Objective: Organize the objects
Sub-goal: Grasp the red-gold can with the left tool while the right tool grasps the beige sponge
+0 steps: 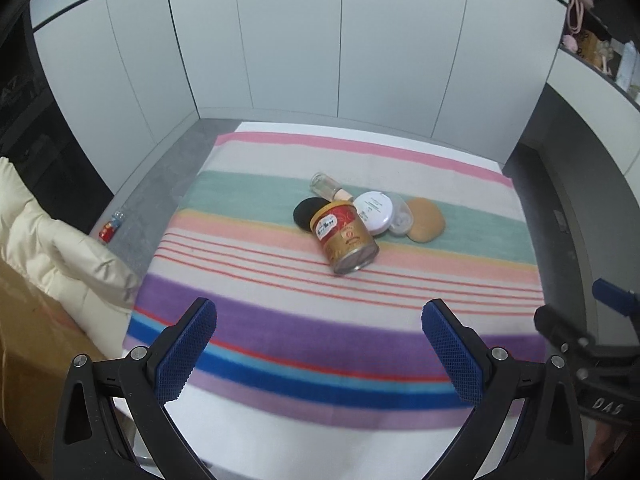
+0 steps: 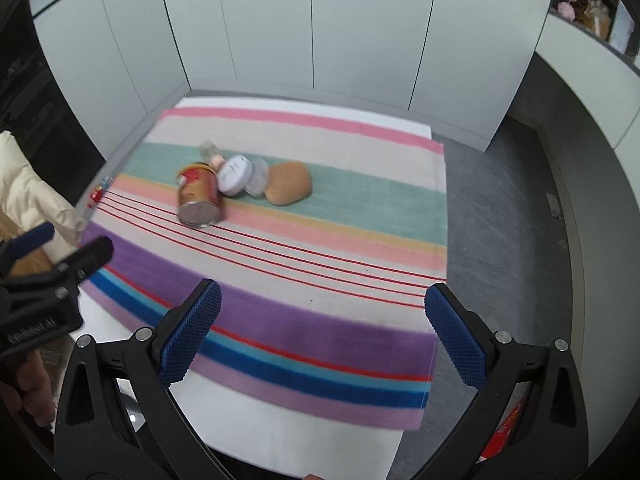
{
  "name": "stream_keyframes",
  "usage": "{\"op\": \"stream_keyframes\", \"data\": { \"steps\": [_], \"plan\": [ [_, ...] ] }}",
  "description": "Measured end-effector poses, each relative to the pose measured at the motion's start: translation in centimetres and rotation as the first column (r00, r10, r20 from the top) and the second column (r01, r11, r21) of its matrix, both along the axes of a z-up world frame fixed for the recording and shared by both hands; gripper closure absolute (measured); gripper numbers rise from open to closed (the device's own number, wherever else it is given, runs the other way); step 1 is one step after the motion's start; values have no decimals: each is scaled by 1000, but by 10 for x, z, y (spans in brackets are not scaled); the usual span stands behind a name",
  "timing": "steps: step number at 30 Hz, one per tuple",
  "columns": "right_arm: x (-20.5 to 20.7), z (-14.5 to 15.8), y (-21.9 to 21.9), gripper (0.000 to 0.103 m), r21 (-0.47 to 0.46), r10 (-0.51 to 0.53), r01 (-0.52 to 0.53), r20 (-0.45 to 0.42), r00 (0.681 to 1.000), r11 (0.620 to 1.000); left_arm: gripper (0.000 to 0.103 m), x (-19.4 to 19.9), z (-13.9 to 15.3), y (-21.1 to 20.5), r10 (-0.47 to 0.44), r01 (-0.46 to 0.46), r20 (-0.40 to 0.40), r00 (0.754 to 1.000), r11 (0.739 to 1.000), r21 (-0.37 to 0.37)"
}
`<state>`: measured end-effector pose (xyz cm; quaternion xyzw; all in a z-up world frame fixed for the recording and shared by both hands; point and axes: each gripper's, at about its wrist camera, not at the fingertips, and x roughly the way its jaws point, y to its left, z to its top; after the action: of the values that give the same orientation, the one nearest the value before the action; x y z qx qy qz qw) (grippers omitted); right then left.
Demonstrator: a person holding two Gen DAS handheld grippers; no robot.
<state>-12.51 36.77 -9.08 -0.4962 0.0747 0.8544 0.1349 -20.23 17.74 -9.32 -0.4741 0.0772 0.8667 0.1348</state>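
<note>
While both grippers hang empty, jaws wide | can (image 1: 346, 238) on its side, long axis toward camera | ahead of left gripper (image 1: 319, 346); ahead-left of right gripper (image 2: 322, 326).

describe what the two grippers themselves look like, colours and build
Both match: the left gripper and right gripper have black angular plastic arms studded with silver round bolts. Each finger carries a blue pad with a fine cross-hatched grip texture. Seen from the other camera, the left gripper's black body bears small white lettering, too blurred to read. No cables show.
</note>
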Motion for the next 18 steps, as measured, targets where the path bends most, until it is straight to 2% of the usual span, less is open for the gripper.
{"op": "stream_keyframes", "data": {
  "steps": [4,12,15,18],
  "plan": [
    [-27,-21,11,0,1,6,-6,19,1000,1000,0,-24,-17,16,-8,8,5,1000,1000,-17],
    [-76,-73,26,0,-1,49,-49,43,998,999,0,-68,-62,40,-9,9,44,999,1000,-5],
    [-90,-91,27,1,-13,58,-58,53,997,998,0,-79,-80,47,-7,8,52,999,1000,-28],
    [-102,-105,25,3,-17,78,-77,54,996,997,1,-90,-92,51,6,-6,79,997,1000,-7]
  ]
}}
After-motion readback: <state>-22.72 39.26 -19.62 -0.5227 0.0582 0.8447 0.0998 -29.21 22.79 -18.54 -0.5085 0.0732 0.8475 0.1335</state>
